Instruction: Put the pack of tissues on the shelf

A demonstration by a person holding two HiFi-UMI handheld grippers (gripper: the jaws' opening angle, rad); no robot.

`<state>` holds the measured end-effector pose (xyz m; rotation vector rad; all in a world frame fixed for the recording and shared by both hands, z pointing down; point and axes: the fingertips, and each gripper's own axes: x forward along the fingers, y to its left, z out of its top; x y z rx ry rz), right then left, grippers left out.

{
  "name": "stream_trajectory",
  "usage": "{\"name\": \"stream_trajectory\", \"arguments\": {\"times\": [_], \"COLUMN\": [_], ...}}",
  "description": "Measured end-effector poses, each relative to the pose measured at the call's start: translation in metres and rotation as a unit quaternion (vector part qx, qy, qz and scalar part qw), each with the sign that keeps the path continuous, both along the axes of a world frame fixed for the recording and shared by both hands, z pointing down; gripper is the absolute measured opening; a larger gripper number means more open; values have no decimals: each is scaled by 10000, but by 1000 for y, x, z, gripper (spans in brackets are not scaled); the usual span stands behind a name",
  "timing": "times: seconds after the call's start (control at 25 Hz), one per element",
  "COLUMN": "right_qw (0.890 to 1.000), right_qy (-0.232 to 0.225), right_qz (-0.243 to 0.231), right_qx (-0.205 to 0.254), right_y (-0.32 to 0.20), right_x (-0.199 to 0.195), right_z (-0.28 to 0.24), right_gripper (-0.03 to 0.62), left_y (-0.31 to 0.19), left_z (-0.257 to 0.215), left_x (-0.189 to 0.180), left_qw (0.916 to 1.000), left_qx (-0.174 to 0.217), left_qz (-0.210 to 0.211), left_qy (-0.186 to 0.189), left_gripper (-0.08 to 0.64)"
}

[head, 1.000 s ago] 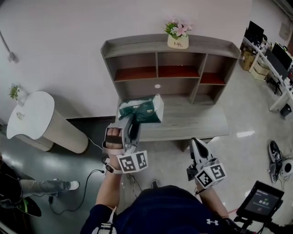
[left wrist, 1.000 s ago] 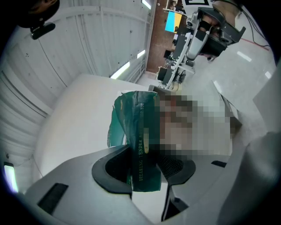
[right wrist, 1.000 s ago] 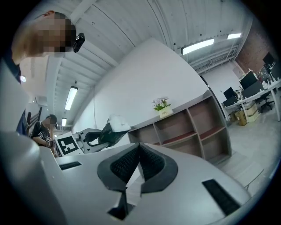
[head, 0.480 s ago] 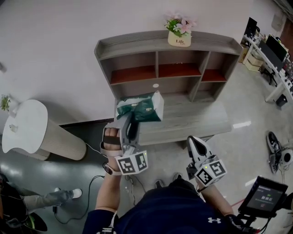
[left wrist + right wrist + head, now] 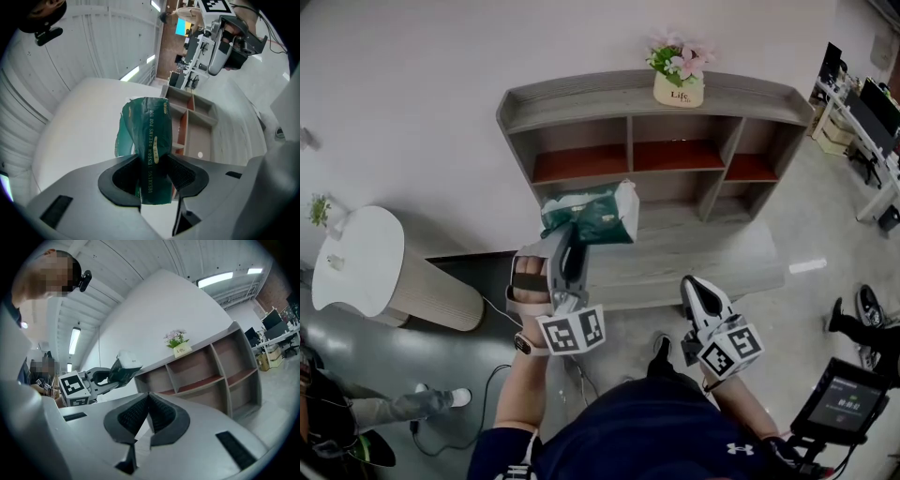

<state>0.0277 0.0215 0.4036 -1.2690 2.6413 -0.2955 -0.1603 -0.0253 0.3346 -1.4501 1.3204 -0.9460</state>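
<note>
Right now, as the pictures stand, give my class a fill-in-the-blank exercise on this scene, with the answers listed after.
1. The pack of tissues is gripped by the left tongs and is not yet on the ___.
2. The right tongs are shut and hold ___.
3. The flower pot stands on the ___ of the shelf.
4. The shelf's upper row has ___ compartments.

Missing words: shelf; nothing; top; three.

I see glossy, crinkled green plastic film on the pack of tissues [image 5: 592,216]; behind it, the shelf [image 5: 581,101] looks matt grey wood grain.
</note>
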Motion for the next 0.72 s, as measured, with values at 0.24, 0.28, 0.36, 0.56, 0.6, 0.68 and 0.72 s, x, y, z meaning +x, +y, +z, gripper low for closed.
{"name": "stream_trajectory", "arguments": {"times": [0.24, 0.28, 0.36, 0.56, 0.6, 0.68, 0.72], "right_qw": [9999, 9999, 9998, 9996, 9995, 9994, 9994], "right_qy": [-73, -76, -93, -152, -161, -174, -178], "right_qz": [-120, -129, -144, -152, -155, -171, -184], "right_qx": [-31, -67, -122, -200, -215, -232, -231], "right_y": [-59, -73, -92, -121, -126, -135, -139], "right_x": [9, 13, 19, 33, 36, 40, 41], "right_z": [-5, -5, -4, 0, 0, 0, -1], "right_gripper": [9, 9, 9, 9, 9, 9, 9], "left_y": [-54, -69, -91, -125, -131, -142, -148], "left_z": [-20, -22, -24, -31, -33, -37, -39], "left_x": [8, 11, 16, 26, 28, 31, 33], "left_qw": [9998, 9997, 9995, 9987, 9985, 9980, 9978], "left_qx": [92, 75, 38, -6, -11, -32, -36], "left_qz": [-153, -177, -226, -330, -351, -393, -414], "left_qy": [-128, -147, -199, -384, -422, -492, -523], "left_gripper": [189, 189, 189, 189, 189, 189, 189]}}
